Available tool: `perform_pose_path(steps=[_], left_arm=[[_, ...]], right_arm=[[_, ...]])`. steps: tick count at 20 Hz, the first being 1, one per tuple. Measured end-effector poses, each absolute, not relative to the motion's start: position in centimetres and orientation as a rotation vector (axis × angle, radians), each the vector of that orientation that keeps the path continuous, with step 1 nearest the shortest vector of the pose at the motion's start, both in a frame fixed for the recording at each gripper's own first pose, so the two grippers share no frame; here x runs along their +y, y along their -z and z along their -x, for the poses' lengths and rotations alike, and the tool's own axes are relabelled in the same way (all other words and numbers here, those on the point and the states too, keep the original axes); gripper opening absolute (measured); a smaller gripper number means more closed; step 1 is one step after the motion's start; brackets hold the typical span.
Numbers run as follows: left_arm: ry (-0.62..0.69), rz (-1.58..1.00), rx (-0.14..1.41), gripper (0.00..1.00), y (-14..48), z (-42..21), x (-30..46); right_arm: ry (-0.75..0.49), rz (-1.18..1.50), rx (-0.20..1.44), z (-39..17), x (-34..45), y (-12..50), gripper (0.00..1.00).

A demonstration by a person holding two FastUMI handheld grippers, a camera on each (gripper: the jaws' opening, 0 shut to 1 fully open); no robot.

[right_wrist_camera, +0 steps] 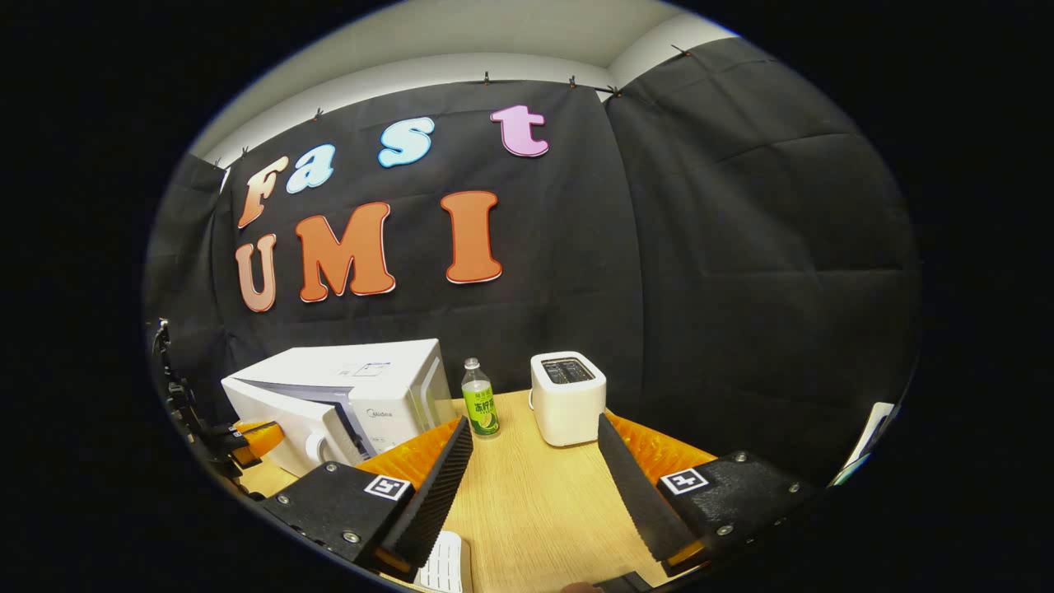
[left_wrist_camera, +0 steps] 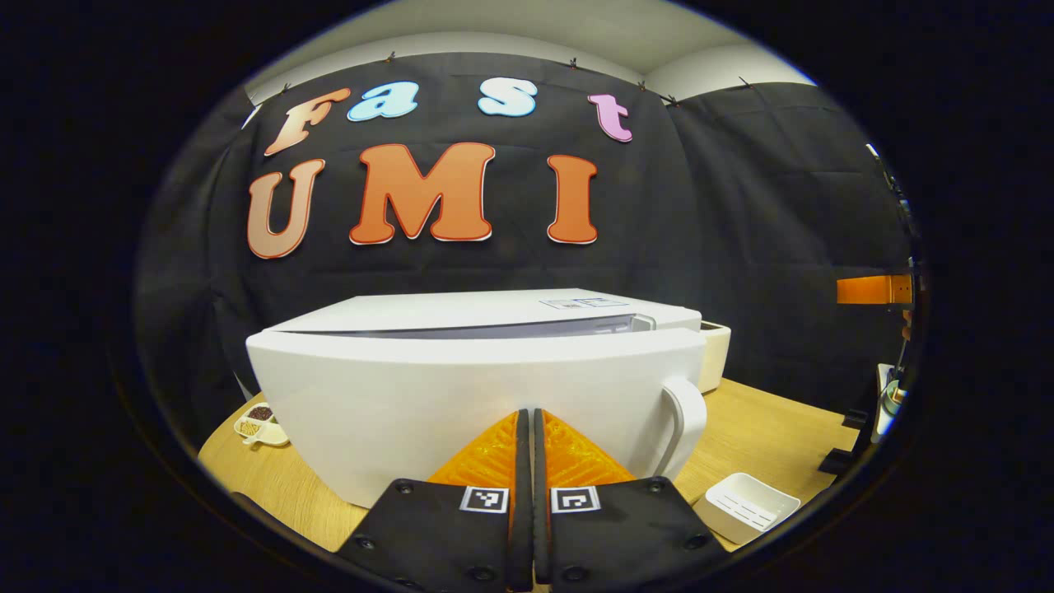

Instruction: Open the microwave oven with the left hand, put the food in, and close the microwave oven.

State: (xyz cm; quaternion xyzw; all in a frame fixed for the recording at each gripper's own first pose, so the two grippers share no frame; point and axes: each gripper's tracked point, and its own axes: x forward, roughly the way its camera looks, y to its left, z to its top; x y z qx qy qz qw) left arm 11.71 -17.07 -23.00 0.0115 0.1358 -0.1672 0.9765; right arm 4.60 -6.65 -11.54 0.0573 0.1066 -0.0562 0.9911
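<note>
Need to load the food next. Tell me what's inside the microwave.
Cannot tell. The microwave door stands slightly ajar, with the shut left gripper against its face. In the left gripper view the door covers the cavity; the narrow gap along its top shows nothing inside.

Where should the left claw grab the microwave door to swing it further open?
Take the microwave door by its white loop handle, at the door's free edge on the right of the left gripper view. The handle runs upright and stands off the door, so come from the front with fingers either side. The left claw is shut now and must open first. The door looks slightly ajar.
</note>
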Motion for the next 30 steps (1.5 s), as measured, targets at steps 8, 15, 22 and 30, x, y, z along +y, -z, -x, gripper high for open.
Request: perform_pose_path(steps=[8, 15, 22, 30], left_arm=[[0.317, 0.009, 0.277, 0.05, 23.4, -13.6, -18.5], [0.312, -0.064, 0.289, 0.04, 23.6, -14.1, -20.2], [0.278, 0.026, 0.251, 0.05, 15.4, -10.3, -12.8], [0.122, 0.026, 0.174, 0.55, 6.1, -3.1, 2.0]], right_arm=[[0.174, -0.093, 0.24, -6.0, -9.2, 14.1, 0.95], [0.158, -0.122, 0.25, -5.8, -8.1, 14.2, 0.95], [0.117, -0.119, 0.19, -3.7, -5.6, 10.1, 0.94], [0.041, -0.097, 0.112, 0.2, -0.9, 4.4, 0.95]])
